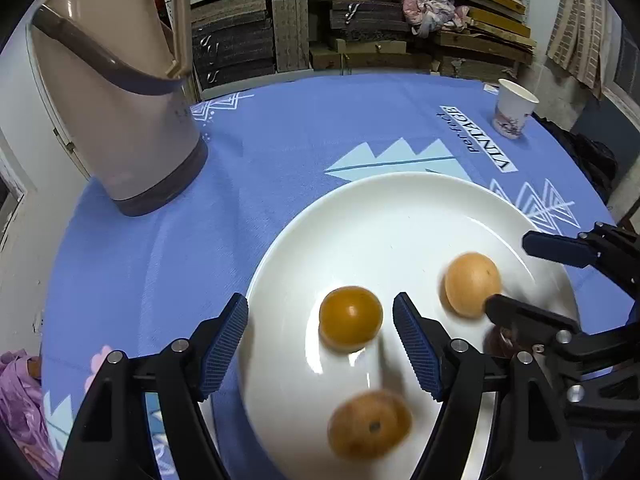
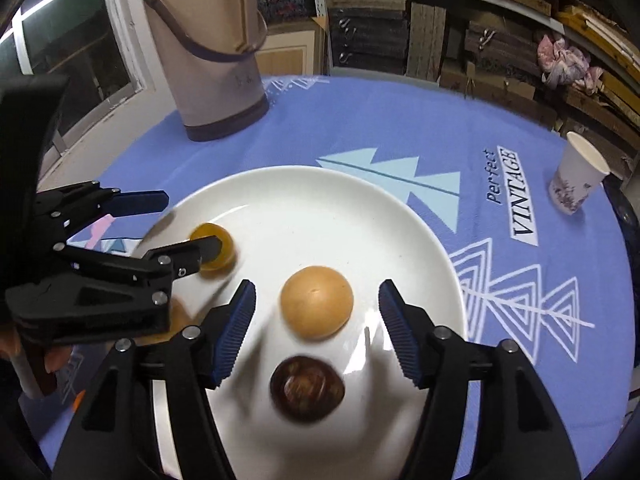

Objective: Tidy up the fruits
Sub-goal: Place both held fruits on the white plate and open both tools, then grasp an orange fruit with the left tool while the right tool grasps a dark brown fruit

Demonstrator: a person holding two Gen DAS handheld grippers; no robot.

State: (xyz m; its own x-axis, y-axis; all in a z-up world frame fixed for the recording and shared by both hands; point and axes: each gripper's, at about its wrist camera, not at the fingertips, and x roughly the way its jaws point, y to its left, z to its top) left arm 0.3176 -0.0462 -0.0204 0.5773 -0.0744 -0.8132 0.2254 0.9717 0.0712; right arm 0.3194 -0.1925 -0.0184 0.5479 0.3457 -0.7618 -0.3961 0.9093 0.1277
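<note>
A white plate (image 1: pixel 360 216) lies on the blue cloth and holds several fruits. In the left wrist view my left gripper (image 1: pixel 320 340) is open over the plate's left rim, with a glossy orange fruit (image 1: pixel 350 317) between its fingertips. A blurred tan fruit (image 1: pixel 368 424) lies nearer and another tan fruit (image 1: pixel 472 283) lies to the right. In the right wrist view my right gripper (image 2: pixel 316 320) is open around the tan fruit (image 2: pixel 317 302). A dark brown fruit (image 2: pixel 307 388) lies just below it. The orange fruit (image 2: pixel 214 248) and plate (image 2: pixel 320 208) show there too.
A beige thermos jug (image 1: pixel 116 112) stands at the table's far left, also in the right wrist view (image 2: pixel 212 48). A paper cup (image 1: pixel 514 109) stands far right, also in the right wrist view (image 2: pixel 578 174). Shelves of boxes lie behind the table.
</note>
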